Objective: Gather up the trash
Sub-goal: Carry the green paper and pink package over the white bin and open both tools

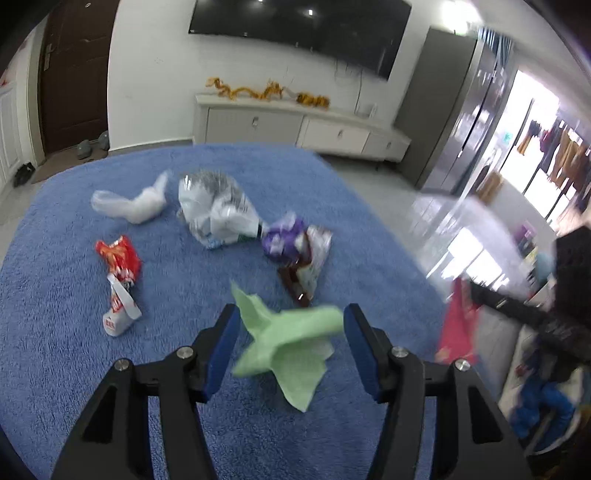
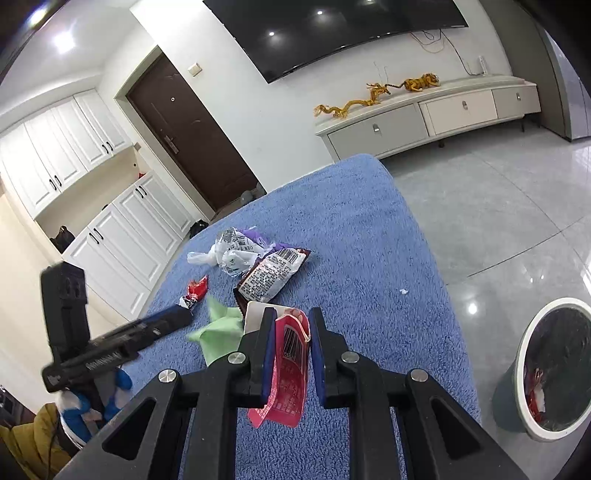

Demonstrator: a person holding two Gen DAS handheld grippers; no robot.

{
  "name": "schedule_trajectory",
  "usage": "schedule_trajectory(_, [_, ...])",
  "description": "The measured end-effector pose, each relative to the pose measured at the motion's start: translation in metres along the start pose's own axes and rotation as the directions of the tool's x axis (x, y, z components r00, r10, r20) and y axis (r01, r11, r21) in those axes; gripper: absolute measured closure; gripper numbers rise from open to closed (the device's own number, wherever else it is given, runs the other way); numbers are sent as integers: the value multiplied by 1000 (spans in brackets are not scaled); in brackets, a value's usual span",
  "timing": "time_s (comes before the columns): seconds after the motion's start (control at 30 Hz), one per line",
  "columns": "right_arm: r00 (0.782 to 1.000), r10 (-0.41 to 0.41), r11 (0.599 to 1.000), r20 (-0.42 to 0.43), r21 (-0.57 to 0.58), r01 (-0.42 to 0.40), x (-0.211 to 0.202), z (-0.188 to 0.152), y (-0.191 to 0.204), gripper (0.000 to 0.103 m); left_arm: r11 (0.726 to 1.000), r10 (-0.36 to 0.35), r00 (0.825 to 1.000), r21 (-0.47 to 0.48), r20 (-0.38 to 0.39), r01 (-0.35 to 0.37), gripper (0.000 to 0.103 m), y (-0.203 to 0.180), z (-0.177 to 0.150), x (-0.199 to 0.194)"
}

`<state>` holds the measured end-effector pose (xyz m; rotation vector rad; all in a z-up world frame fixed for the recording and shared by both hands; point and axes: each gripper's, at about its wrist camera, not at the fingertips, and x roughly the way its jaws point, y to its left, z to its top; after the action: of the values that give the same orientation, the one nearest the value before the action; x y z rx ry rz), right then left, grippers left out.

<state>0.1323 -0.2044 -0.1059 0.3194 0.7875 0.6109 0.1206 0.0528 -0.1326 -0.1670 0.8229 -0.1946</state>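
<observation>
Pink wrapper (image 2: 291,373) pinched in right claw (image 2: 291,325), blurred green tissue (image 1: 288,343) between spread left claw (image 1: 290,325).

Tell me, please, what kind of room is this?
Most likely a home living room: a large wall television hangs above a low media cabinet, there is a brown entrance door, and a trash bin stands on the tiled floor.

Bright ceiling spots, floor glare; fisheye-bent edges; right side perhaps motion-blurred.
</observation>
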Motion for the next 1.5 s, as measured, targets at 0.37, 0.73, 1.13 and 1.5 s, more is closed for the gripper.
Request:
schedule_trajectory(0.37, [999,18,999,33,45,-19,-11,2,-22,87,998,45,997,-35,-62,-47,88,2,-16,26])
schedule_trajectory(0.73, [985,-59,984,165,174,30,-65,4,-89,87,976,-134,991,170,-5,133,88,-108,17,1])
schedule_trajectory(1.13, [883,-443,861,159,350,369,-136,-26,-222,87,830,-252,938,446,-238,336,88,-298,25,110])
schedule_trajectory(1.5, [853,-521,763,36,467,447,-118,-69,-315,87,755,-116,937,584,-331,299,88,-388,-4,197])
